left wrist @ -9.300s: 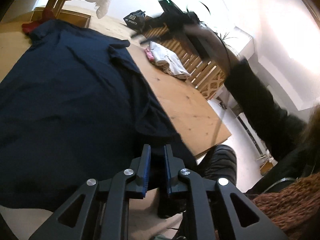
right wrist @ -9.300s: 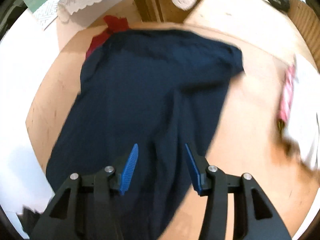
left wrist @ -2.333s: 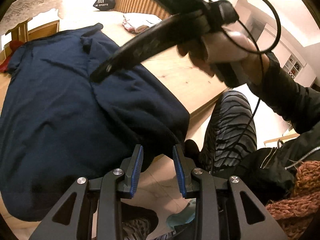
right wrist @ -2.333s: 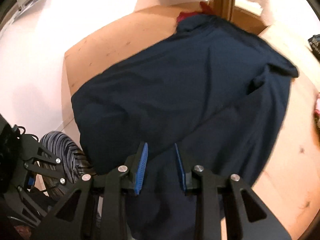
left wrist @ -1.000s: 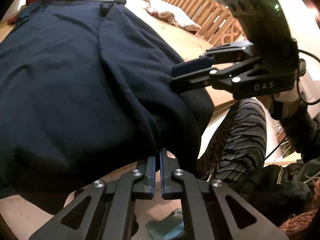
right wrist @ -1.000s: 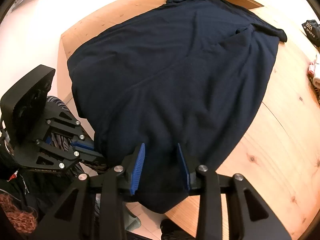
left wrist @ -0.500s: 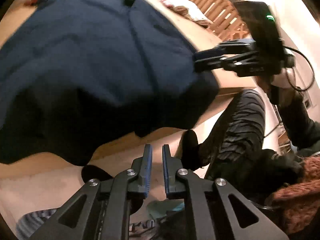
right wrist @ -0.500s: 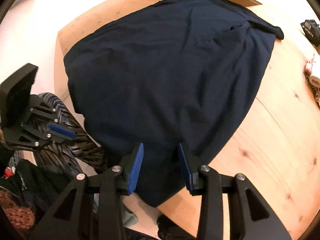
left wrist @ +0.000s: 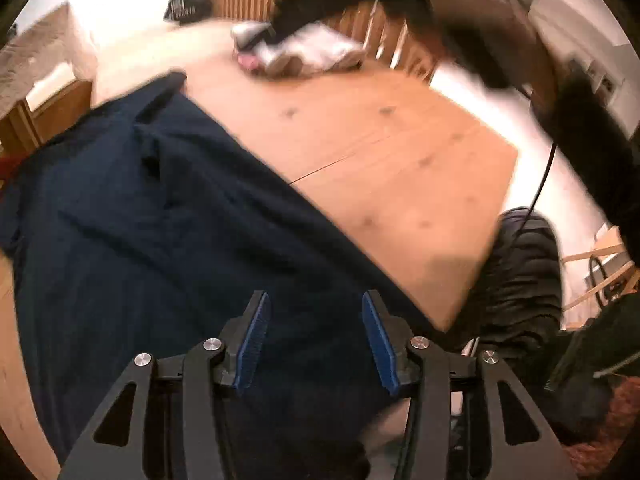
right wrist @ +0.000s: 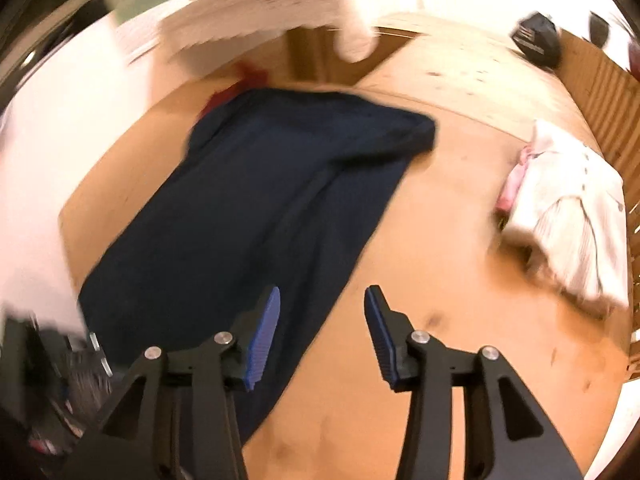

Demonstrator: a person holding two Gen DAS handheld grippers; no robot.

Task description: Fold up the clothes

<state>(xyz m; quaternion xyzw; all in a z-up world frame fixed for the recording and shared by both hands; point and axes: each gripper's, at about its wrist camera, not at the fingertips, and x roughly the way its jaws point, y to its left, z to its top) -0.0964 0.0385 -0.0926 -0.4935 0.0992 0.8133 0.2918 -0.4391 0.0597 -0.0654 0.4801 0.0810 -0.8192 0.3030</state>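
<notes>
A dark navy garment lies spread lengthwise on the wooden table, its near end reaching the table's front edge. My left gripper hangs above that near end; its jaws are opening and nothing is between them. In the right wrist view the same garment runs from the far end of the table toward me. My right gripper hovers over the garment's right edge and bare wood, jaws opening, nothing between them. Both views are blurred by motion.
A pile of white and pink clothes lies at the table's right side, by a wooden slatted rail. A black bag sits at the far end. A red cloth peeks from under the garment. The person's striped leg stands at the table's corner.
Both grippers have let go of the garment's near hem, opened wider and lifted up and away from the front edge. The garment now lies flat on the table.
</notes>
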